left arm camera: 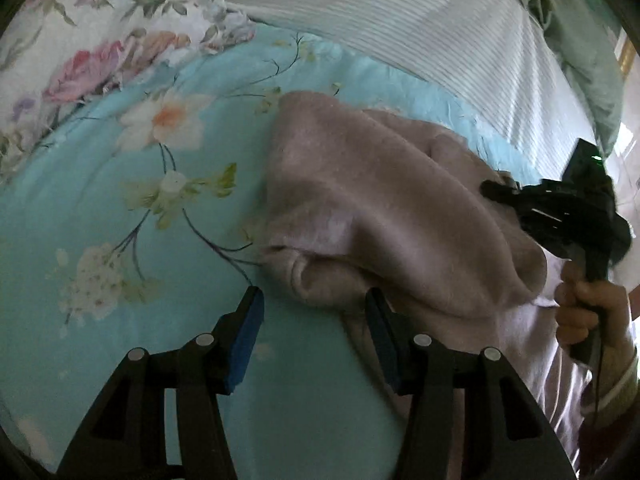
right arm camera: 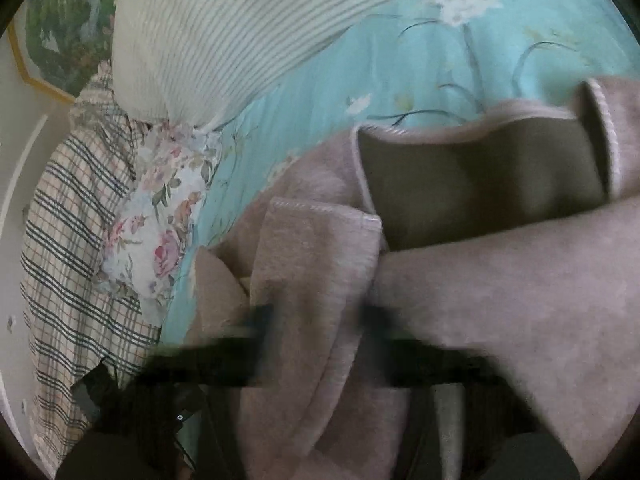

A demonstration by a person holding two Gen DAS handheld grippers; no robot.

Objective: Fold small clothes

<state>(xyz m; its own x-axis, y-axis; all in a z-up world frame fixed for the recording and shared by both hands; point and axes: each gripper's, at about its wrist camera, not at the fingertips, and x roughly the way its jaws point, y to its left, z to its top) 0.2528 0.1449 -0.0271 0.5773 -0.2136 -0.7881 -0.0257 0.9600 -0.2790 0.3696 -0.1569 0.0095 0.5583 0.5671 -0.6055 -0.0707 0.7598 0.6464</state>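
A dusty-pink fleece garment [left arm camera: 360,200] lies bunched on a turquoise floral bedspread [left arm camera: 120,280]. My left gripper [left arm camera: 314,312] is open, its blue pads either side of a rolled hem at the garment's near edge, holding nothing. My right gripper shows in the left wrist view [left arm camera: 500,192], held in a hand at the garment's right side, with cloth draped over it. In the right wrist view the garment [right arm camera: 500,300] fills the frame and the right gripper [right arm camera: 316,320] is blurred, its fingers apart with a band of cloth running between them.
A striped white pillow [left arm camera: 420,32] lies behind the garment. A floral pillow [left arm camera: 100,48] is at the far left. A plaid cloth [right arm camera: 68,240] and a framed picture [right arm camera: 60,40] are at the bed's edge by the wall.
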